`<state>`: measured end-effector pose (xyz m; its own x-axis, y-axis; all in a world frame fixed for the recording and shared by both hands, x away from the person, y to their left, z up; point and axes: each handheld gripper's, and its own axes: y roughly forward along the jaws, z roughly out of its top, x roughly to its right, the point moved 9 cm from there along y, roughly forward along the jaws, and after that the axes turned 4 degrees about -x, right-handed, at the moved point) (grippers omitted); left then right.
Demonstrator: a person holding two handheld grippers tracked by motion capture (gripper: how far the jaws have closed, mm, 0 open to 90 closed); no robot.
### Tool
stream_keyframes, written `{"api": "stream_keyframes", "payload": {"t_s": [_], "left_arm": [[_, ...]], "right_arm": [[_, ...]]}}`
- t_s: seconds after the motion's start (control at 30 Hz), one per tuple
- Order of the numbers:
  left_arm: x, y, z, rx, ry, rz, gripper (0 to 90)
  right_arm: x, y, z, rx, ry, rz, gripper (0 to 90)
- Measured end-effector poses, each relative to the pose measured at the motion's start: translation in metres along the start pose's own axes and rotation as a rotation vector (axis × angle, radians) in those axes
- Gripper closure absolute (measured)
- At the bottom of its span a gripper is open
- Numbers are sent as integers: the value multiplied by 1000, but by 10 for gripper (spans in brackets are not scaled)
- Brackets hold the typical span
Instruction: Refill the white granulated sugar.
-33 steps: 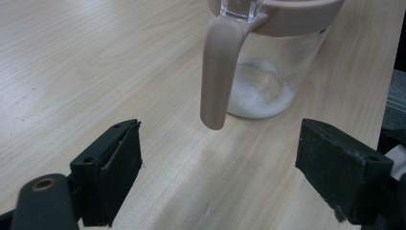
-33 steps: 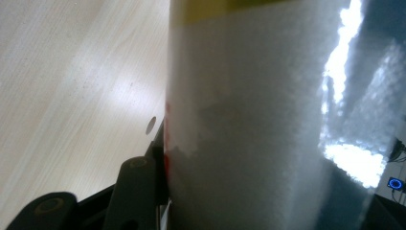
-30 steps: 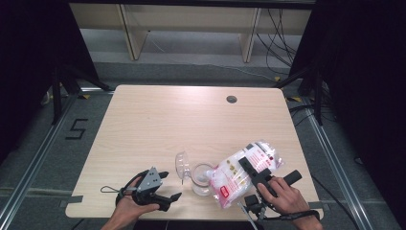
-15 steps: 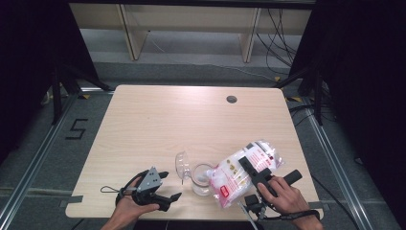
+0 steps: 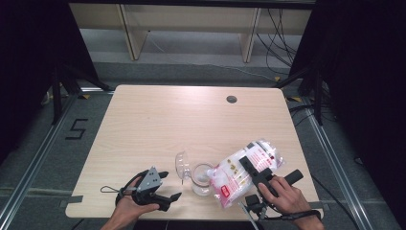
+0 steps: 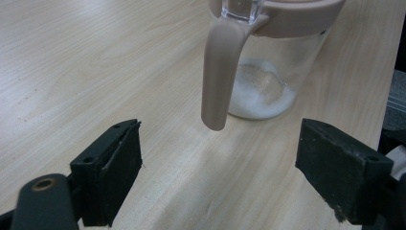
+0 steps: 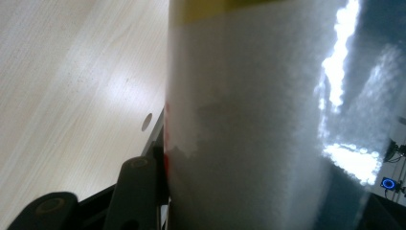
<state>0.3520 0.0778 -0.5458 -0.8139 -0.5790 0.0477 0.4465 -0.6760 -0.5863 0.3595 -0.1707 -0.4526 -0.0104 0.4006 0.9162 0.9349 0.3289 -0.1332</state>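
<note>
Pouring from bag [image 5: 246, 170] into jug [image 5: 201, 178] near bench's front edge. Right gripper [image 5: 253, 173] clamped mid-bag; soft, slippery, saggy, so grab low. Left gripper [image 5: 165, 188] wide open, empty.

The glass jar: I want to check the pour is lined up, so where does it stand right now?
In the high view the glass jar stands near the table's front edge, between the left gripper and the tilted bag held by the right gripper.
</note>
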Motion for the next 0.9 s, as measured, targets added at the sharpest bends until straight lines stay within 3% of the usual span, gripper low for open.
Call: {"api": "stream_keyframes", "payload": {"t_s": [0.4, 0.9], "left_arm": [[-1, 0, -1, -7, 1, 12, 154], [0, 0, 0, -1, 0, 2, 154]], "right_arm": [[2, -2, -1, -8, -22, -2, 561], [2, -2, 1, 4, -13, -1, 563]]}}
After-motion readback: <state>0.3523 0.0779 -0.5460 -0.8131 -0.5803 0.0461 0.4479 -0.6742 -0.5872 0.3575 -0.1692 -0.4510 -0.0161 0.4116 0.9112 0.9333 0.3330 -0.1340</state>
